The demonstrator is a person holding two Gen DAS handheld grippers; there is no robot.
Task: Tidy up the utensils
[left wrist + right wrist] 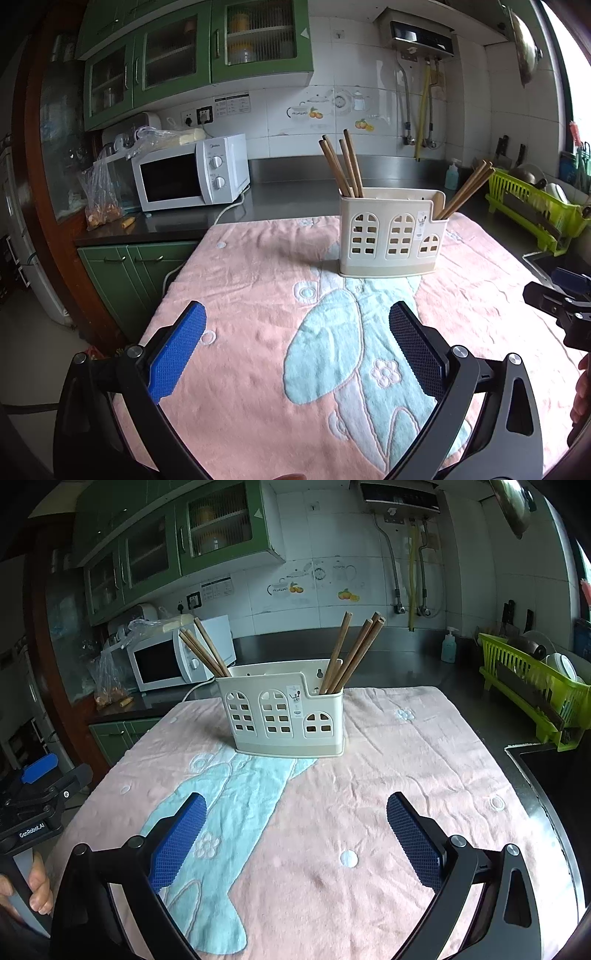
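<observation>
A cream plastic utensil holder (391,236) (286,716) with window-shaped cut-outs stands upright on a pink and blue towel (258,280) (388,760). Several wooden chopsticks (345,164) (207,651) lean in its left compartment, and more chopsticks (467,190) (354,651) lean in its right compartment. My left gripper (297,343) is open and empty, low over the towel, well short of the holder. My right gripper (295,830) is open and empty too, also short of the holder. Each gripper shows at the edge of the other's view.
A white microwave (192,173) (177,655) sits on the dark counter at the back left, with a plastic bag (99,195) beside it. A green dish rack (535,206) (535,686) stands at the right by the sink edge (524,760). A soap bottle (448,646) stands at the back.
</observation>
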